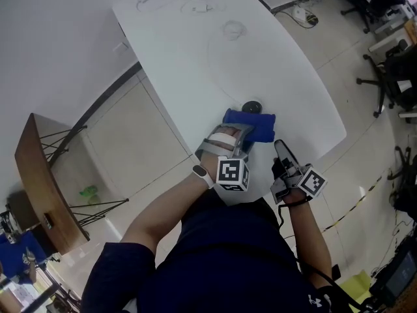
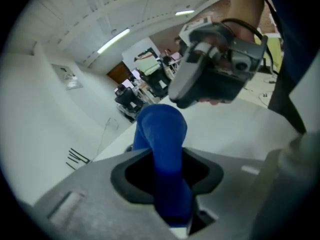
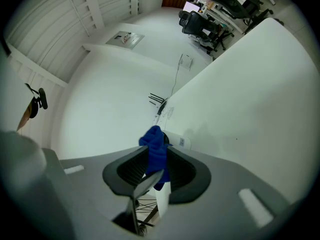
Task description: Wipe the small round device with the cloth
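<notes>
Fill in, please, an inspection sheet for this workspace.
Surface: white table.
Job's things: blue cloth; black round device just beyond it.
Clutter: pale round thing farther along the table.
Grippers: left gripper and right gripper each shut on the cloth.
Cables: white cables at the far end; black cable along the right arm.
Surroundings: wooden side table, office chairs, tiled floor.

Blue cloth (image 1: 249,124), black round device (image 1: 251,105), white table (image 1: 195,44)
</notes>
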`<state>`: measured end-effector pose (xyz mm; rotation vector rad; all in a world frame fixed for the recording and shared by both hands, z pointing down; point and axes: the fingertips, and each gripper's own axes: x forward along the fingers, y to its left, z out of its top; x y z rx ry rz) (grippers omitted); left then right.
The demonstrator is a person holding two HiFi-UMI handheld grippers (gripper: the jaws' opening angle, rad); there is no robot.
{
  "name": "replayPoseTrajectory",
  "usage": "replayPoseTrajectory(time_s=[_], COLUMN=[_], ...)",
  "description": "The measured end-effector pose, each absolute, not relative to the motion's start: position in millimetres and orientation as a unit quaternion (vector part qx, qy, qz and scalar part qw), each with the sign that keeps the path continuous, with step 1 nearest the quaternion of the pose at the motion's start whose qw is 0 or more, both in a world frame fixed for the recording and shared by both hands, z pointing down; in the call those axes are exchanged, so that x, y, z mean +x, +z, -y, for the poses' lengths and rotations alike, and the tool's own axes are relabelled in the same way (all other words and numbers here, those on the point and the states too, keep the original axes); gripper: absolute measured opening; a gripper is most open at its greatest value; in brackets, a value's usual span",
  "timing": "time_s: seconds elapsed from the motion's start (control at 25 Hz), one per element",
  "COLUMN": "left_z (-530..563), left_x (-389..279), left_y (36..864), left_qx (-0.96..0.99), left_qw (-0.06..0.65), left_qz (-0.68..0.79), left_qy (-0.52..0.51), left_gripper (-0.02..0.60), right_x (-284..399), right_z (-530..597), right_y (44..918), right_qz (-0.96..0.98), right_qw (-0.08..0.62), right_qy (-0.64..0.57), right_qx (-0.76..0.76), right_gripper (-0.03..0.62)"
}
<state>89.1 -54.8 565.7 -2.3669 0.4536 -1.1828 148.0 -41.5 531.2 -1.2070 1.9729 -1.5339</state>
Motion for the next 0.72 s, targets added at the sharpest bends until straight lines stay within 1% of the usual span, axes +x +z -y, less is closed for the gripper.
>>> replayPoseTrajectory(time_s=[0.12,0.2,0.32,0.48,0.56,0.6,0.72], left_z=[39.2,35.2,37.3,48.5,51.8,53.1,61.7], left_x=[88.2,88.2,94.9,98.1,100.2,102.2,103.7], left_y=[604.7,619.7,624.5,613.0,594.6,582.8,541.0], left_qx=[-0.851,-0.841,-0.832,-0.838,-0.857,-0.871,-0.898], left_qw=[0.191,0.18,0.167,0.12,0.064,0.016,-0.169], left_qz=[-0.107,-0.082,-0.066,-0.076,-0.094,-0.106,-0.146], left_qy=[-0.478,-0.504,-0.524,-0.527,-0.502,-0.48,-0.38], left_gripper=[0.146,0.146,0.146,0.146,0.146,0.146,0.146], right_x=[149.8,150.8,153.7,153.3,154.0,155.5,158.4], right_z=[38.1,37.3,36.7,37.6,37.3,36.6,33.7], right_y=[538.4,539.9,540.1,538.4,536.9,536.8,538.2], right_qz=[-0.693,-0.695,-0.694,-0.691,-0.694,-0.695,-0.692], right_qw=[0.18,0.179,0.184,0.19,0.189,0.188,0.186], right_qy=[-0.549,-0.548,-0.549,-0.548,-0.545,-0.544,-0.546], right_qx=[-0.431,-0.43,-0.429,-0.431,-0.431,-0.431,-0.435], right_gripper=[0.118,0.118,0.118,0.118,0.117,0.117,0.115])
